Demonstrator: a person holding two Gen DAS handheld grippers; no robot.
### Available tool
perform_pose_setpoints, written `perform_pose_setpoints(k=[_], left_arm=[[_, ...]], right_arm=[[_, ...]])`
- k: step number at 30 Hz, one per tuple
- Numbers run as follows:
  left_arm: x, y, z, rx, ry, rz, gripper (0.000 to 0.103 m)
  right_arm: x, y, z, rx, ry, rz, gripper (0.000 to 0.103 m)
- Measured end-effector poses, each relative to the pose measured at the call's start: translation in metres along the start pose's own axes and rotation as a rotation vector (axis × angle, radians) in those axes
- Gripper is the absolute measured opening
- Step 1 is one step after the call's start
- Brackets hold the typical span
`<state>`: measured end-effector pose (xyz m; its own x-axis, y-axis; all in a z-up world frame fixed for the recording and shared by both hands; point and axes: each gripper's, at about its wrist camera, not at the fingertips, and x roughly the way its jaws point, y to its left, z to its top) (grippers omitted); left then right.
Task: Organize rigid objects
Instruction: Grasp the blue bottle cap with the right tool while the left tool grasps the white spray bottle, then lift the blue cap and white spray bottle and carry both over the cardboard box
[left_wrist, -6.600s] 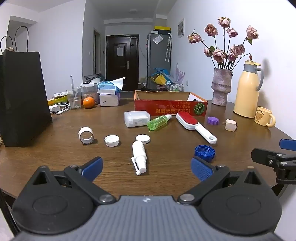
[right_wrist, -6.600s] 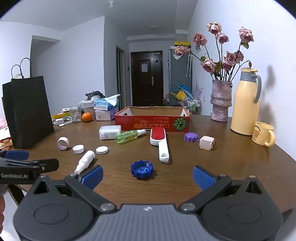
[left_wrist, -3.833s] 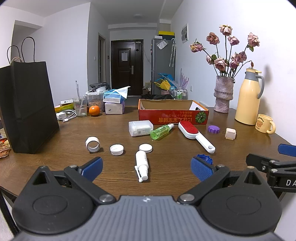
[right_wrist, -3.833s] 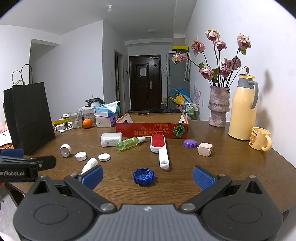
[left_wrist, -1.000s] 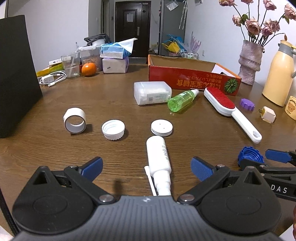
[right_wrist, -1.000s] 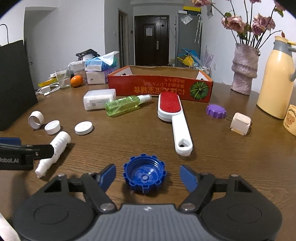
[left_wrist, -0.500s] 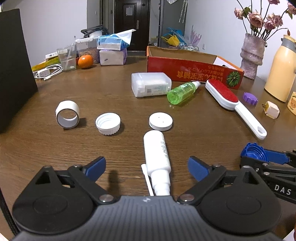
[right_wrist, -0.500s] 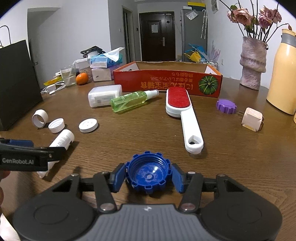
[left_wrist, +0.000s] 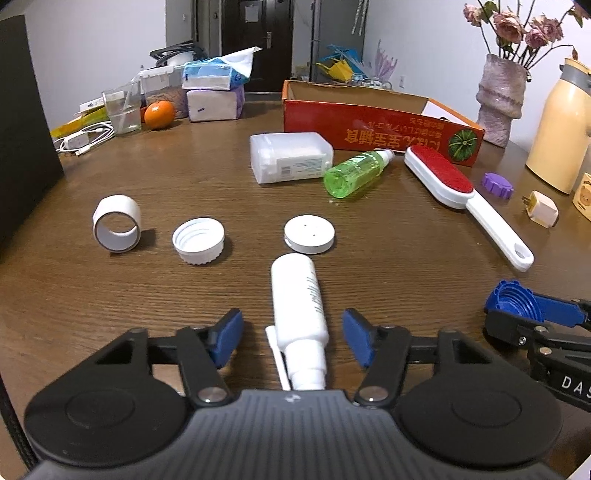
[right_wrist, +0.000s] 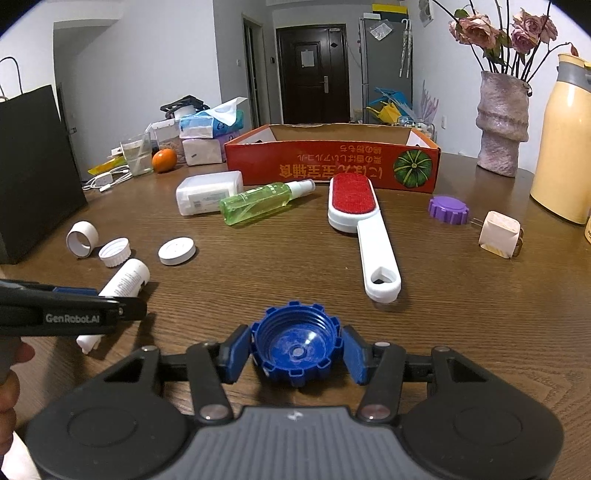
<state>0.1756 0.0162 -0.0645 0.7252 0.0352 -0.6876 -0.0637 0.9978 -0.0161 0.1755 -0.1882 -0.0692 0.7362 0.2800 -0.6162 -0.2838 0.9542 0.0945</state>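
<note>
Blue cap (right_wrist: 296, 345) was pinched by right fingers (right_wrist: 236, 352); left fingers (left_wrist: 225, 338) were closing, not yet touching, around the white bottle (left_wrist: 299, 301) (round, could roll out sideways).

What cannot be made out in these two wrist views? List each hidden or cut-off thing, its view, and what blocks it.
- Red cardboard box interior: both views, front wall hides the floor.
- White spray bottle nozzle tip: left wrist view, under the gripper body; right wrist view, behind the left gripper.
- Yellow thermos jug: cut by the right edge in both.
- Box lettering: upside down, unreadable.
</note>
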Motion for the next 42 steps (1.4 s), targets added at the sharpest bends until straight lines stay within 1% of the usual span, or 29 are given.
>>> perform_pose_setpoints(k=[2,3,5,6,8,12,18,31,42], left_arm=[[0.001,-0.002,0.000,0.007,-0.003,0.002,0.053],[0.001,-0.002,0.000,0.013,-0.004,0.005,0.047],[0.001,-0.003,0.000,0.017,-0.008,0.007,0.042],[0.001,-0.003,0.001,0.016,-0.008,0.003,0.035],[0.001,-0.002,0.002,0.013,-0.007,-0.002,0.034],[-0.001,-0.003,0.003,0.015,-0.013,-0.006,0.029],[-0.004,-0.006,0.007,0.025,-0.020,-0.010,0.029],[-0.017,-0.012,0.026,0.036,-0.078,-0.018,0.029],[-0.031,-0.018,0.056,0.037,-0.143,-0.046,0.029]], right_arm=[[0.000,0.000,0.000,0.000,-0.001,0.000,0.052],[0.000,0.000,0.000,0.000,-0.001,0.000,0.052],[0.000,0.000,0.000,0.001,-0.003,0.000,0.052],[-0.001,0.000,0.001,0.001,-0.004,0.000,0.052],[-0.001,-0.001,0.001,0.002,-0.005,0.000,0.052],[-0.002,-0.002,0.002,0.003,-0.008,0.001,0.052],[-0.006,-0.003,0.006,0.002,-0.030,0.007,0.052],[-0.011,-0.009,0.019,0.007,-0.065,0.006,0.052],[-0.015,-0.015,0.042,0.016,-0.110,-0.006,0.052]])
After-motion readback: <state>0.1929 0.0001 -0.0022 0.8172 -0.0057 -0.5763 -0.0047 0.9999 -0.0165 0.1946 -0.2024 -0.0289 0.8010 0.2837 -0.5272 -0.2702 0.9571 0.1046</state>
